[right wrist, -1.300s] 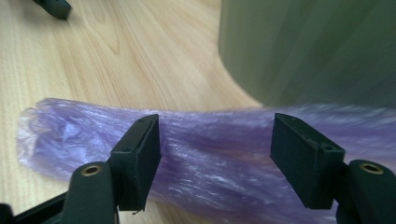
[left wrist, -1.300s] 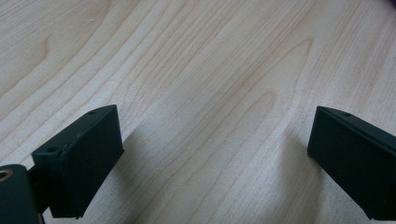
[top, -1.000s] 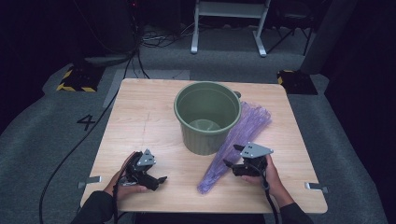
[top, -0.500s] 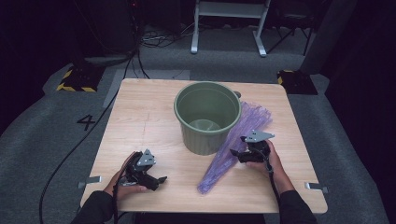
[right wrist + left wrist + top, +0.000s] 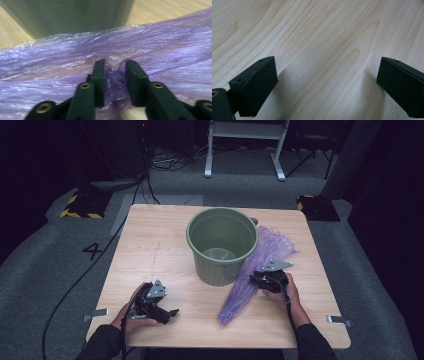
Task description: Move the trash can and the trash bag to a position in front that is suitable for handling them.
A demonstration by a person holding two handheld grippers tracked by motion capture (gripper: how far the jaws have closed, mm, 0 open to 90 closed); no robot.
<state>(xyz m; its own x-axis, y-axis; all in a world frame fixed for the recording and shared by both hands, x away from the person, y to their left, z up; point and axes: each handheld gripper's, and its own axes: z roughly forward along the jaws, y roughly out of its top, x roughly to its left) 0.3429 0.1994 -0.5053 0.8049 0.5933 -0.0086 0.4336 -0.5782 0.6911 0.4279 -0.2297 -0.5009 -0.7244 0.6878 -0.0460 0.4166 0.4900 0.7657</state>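
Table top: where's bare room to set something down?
Free: the whole left half of the table, from the far edge down to the left gripper, plus the near strip between the grippers. Crowded: bucket, purple bag and right gripper.

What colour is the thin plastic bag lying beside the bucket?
Translucent purple plastic bag; it shows best in the right gripper view.

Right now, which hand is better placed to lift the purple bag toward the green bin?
Right. The right tool is already shut on a fold of the purple bag beside the green bin. The left tool is open over bare table, away from the bag.
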